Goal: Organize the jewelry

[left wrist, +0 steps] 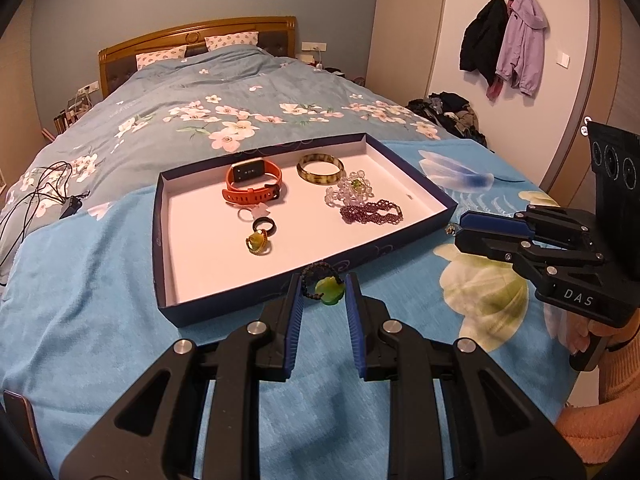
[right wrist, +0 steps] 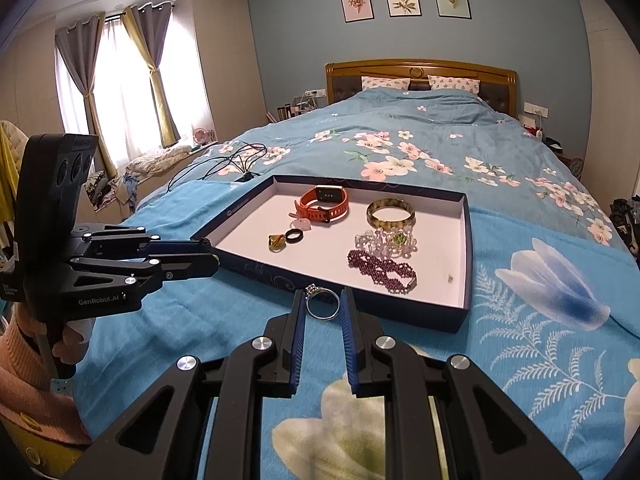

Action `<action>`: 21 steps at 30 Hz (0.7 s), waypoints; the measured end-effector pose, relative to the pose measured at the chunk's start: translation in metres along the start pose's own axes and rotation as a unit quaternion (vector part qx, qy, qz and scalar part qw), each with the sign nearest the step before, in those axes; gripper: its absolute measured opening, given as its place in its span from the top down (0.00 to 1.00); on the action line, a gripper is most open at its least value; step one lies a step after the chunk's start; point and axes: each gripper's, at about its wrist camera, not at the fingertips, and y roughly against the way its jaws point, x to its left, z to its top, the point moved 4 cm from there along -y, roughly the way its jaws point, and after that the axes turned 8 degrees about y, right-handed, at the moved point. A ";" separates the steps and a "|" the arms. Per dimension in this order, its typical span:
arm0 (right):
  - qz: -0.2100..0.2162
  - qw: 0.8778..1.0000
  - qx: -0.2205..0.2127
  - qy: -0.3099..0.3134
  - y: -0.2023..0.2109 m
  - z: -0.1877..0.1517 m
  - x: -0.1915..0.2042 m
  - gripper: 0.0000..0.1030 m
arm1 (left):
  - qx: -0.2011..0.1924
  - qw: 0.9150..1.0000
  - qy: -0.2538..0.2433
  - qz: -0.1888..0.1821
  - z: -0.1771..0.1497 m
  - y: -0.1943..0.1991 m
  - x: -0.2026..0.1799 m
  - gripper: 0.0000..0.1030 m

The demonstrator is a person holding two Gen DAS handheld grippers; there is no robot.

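The left gripper [left wrist: 321, 294] is closed down on a green pendant [left wrist: 330, 290] with a dark braided cord, its blue fingers [left wrist: 295, 320] pressing the piece from both sides just in front of the near wall of the tray [left wrist: 400, 246]. The right gripper [right wrist: 322, 305] is closed on a silver ring [right wrist: 322, 305], held by the band edges, also just short of the tray's near wall.

Both pieces are very light. The ring is stiff, smooth metal, so it could twist or slip out of the ribbed pads if the squeeze eases; holding it across the band, as here, looks the safest hold, with the small stone setting left free at the far left of the band. The pendant looks like hard polished stone, likely brittle if dropped on anything hard, though the blanket [right wrist: 520, 312] below is soft. Its cord is limp and will dangle and may catch on the tray wall.

The ring is thin and bright, with a small raised setting. The pendant is glossy and lobed, with the cord looping up behind it.

Already in the tray lie an orange watch [left wrist: 253, 182], a mottled bangle [left wrist: 320, 168], a clear bead bracelet [left wrist: 352, 192], a purple bead bracelet [left wrist: 372, 212] and three other rings, one black ring [left wrist: 264, 226] among them.
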 end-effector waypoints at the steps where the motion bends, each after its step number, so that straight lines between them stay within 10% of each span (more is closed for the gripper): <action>1: 0.000 1.000 -0.001 -0.001 0.000 0.001 -0.001 0.85 | -0.001 1.000 0.001 0.001 0.001 0.000 0.000 0.79; 21: -0.009 1.000 -0.015 0.000 -0.008 0.019 -0.010 0.85 | -0.014 1.000 0.005 0.013 0.020 -0.004 0.008 0.79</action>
